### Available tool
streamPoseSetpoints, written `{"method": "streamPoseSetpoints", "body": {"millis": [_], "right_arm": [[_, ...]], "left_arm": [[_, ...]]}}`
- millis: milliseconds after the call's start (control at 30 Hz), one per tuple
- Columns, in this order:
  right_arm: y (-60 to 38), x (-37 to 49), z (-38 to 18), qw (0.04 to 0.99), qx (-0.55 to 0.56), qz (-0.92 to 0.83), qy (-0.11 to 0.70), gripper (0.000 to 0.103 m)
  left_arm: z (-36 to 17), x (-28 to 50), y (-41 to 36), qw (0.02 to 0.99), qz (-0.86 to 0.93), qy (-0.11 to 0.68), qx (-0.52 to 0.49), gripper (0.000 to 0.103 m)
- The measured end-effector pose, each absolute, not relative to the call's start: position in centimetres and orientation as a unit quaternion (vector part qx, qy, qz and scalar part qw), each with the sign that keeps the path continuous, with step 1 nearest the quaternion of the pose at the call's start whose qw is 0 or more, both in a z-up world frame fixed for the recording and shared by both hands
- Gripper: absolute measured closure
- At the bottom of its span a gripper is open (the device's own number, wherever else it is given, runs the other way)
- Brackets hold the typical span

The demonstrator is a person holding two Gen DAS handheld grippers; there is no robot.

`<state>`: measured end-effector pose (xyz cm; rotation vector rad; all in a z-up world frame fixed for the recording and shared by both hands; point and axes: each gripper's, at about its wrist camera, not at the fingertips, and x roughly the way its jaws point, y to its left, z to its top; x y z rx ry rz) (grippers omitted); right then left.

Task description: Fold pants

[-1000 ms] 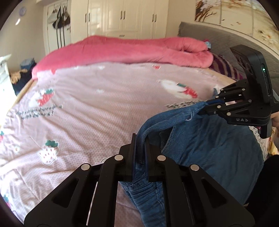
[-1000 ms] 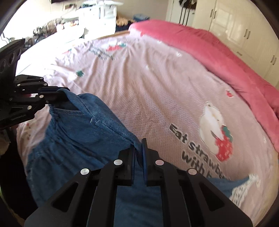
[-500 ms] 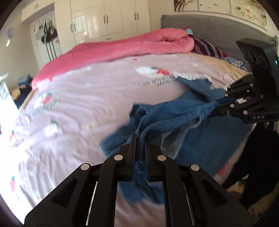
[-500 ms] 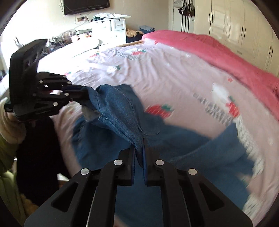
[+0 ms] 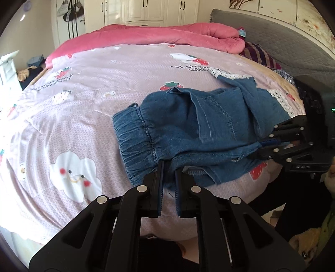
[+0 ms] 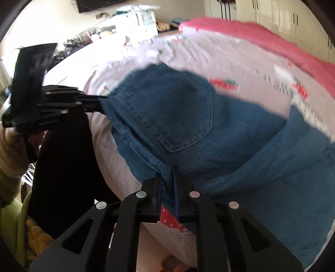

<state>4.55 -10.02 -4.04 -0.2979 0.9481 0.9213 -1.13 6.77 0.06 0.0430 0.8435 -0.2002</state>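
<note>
Blue denim pants with an elastic waistband lie spread on the pink strawberry-print bedsheet near the bed's front edge. My left gripper is shut on the near denim edge by the waistband. My right gripper shows at the right of the left wrist view, shut on the same near edge further along. In the right wrist view the pants fill the middle, back pocket up. My right gripper pinches the denim edge there, and my left gripper holds the far corner at left.
A rolled pink quilt lies along the far side of the bed. A grey headboard and a striped pillow are at the right. White wardrobes stand behind. The person's dark legs stand at the bed edge.
Both grippers have come down and back toward the bed's front edge with the pants. The denim, bunched and lifted before, now lies spread flat on the sheet.
</note>
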Motion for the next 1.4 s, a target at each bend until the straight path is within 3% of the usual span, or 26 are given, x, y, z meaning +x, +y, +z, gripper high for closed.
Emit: {"method": "streamPoseSetpoints", "body": {"millis": [67,133,200,233,267,400,700,800,867,1000,1200,1400], "right_arm": [[-10.1,4.5,-4.2,0.78,-0.128,0.426,0.441,0.091],[-10.3,4.3,-4.0,0.776,-0.117,0.433,0.443,0.082],[-10.4,4.1,-3.9,0.772,-0.101,0.442,0.446,0.074],[-10.3,4.1,-4.0,0.771,-0.103,0.442,0.447,0.072],[-10.3,3.9,-4.1,0.771,-0.105,0.44,0.447,0.072],[-10.2,3.4,-4.0,0.767,-0.099,0.45,0.448,0.062],[-10.0,2.9,-4.3,0.761,-0.104,0.452,0.454,0.055],[-10.0,2.7,-4.4,0.759,-0.105,0.454,0.454,0.052],[-10.1,2.6,-4.4,0.759,-0.101,0.454,0.456,0.052],[-10.9,2.8,-3.8,0.757,-0.077,0.46,0.457,0.052],[-12.2,3.4,-0.6,0.803,-0.056,0.439,0.399,0.051],[-10.6,5.5,-4.5,0.801,-0.116,0.372,0.454,0.049]], "left_arm": [[0.2,-1.6,6.7,0.908,-0.1,0.406,0.02,0.097],[0.4,-2.0,6.8,0.909,-0.102,0.405,0.019,0.096],[0.5,-2.3,7.2,0.909,-0.098,0.406,0.016,0.086],[0.5,-2.4,7.2,0.909,-0.092,0.406,0.016,0.072],[0.5,-2.6,7.5,0.91,-0.088,0.406,0.015,0.07],[1.1,-3.4,8.4,0.912,-0.078,0.402,0.004,0.07],[4.4,-1.8,6.4,0.925,-0.102,0.364,-0.024,0.07],[3.3,0.5,5.0,0.917,-0.134,0.373,-0.046,0.071],[1.2,2.2,4.1,0.91,-0.103,0.401,-0.019,0.078],[-2.7,2.8,4.0,0.901,-0.076,0.427,0.005,0.079],[-2.9,1.9,3.9,0.911,-0.08,0.405,0.016,0.079],[-2.8,1.8,4.1,0.913,-0.084,0.399,0.011,0.079]]}}
